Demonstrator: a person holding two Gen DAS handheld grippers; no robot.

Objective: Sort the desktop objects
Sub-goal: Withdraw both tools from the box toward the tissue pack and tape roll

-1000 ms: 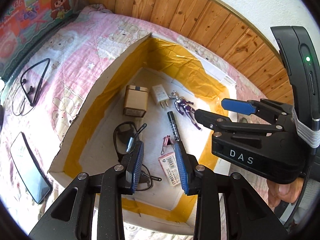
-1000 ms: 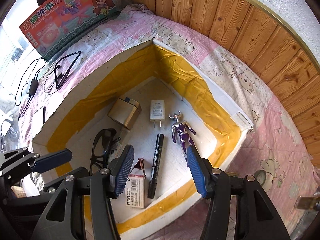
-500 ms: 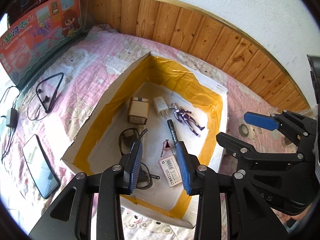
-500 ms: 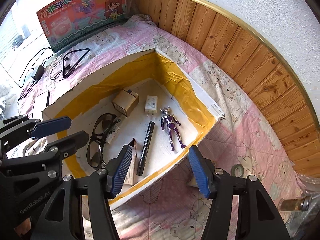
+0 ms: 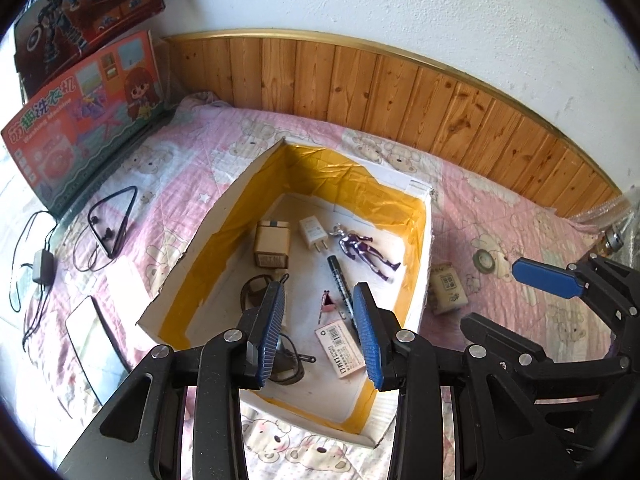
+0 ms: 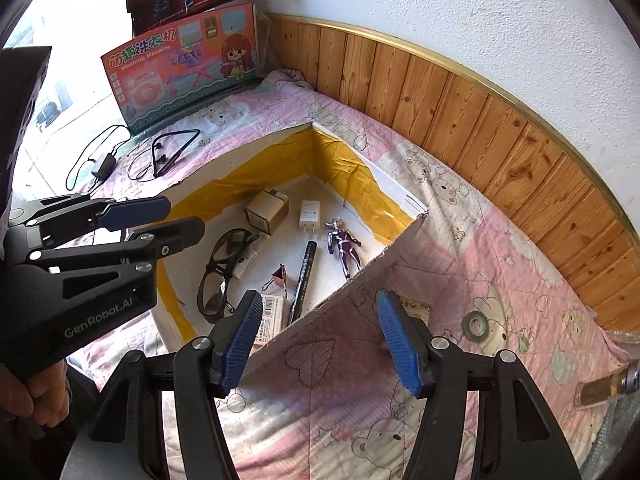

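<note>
We held both tools above the box (image 5: pixel 224 216) on the pink quilt (image 6: pixel 460 248), each empty: the left tool (image 5: pixel 320 332) stood partly open over the glasses (image 6: pixel 218 268) and label card (image 5: pixel 340 344), the right tool (image 6: pixel 316 336) spread wide over the box's near wall. Already in the box lay the marker (image 6: pixel 304 272), purple figure (image 5: pixel 364 248), charger plug (image 5: pixel 314 232) and small carton (image 5: pixel 273 242). We judged ourselves between placements. Outside remained the tape roll (image 6: pixel 476 324), a packet (image 5: pixel 448 288) and the neckband earphones (image 6: pixel 168 152); next, one tool would need to reach one of those.
</note>
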